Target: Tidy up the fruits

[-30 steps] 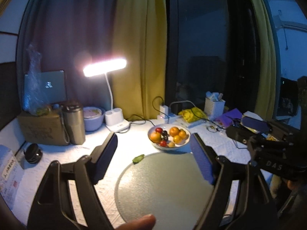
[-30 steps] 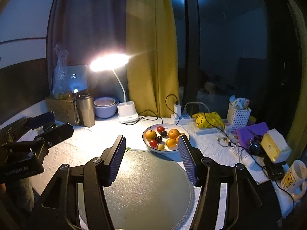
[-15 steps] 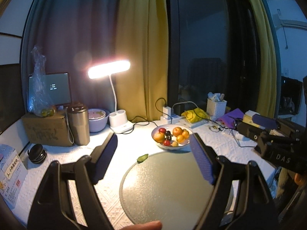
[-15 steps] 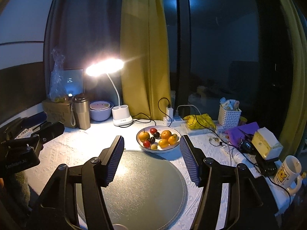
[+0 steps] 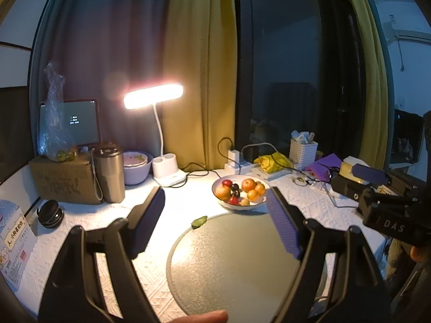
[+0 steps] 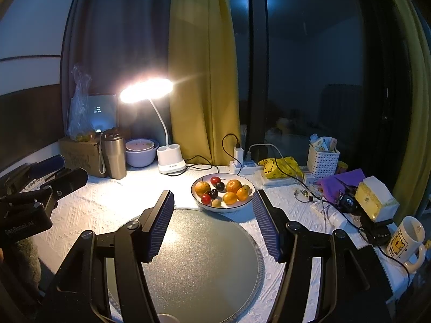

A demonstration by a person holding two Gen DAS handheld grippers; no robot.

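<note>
Leaf (image 5: 199,221) by mat (image 5: 229,263), left cam only

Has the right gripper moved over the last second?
Yes. The right gripper has backed away slightly: the fruit bowl now sits lower between its fingers.

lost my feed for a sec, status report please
Left hand-held gripper open, empty. Right hand-held gripper open, empty. Fruits all in white ceramic bowl, beyond round frosted glass mat. Nothing in the way.
</note>
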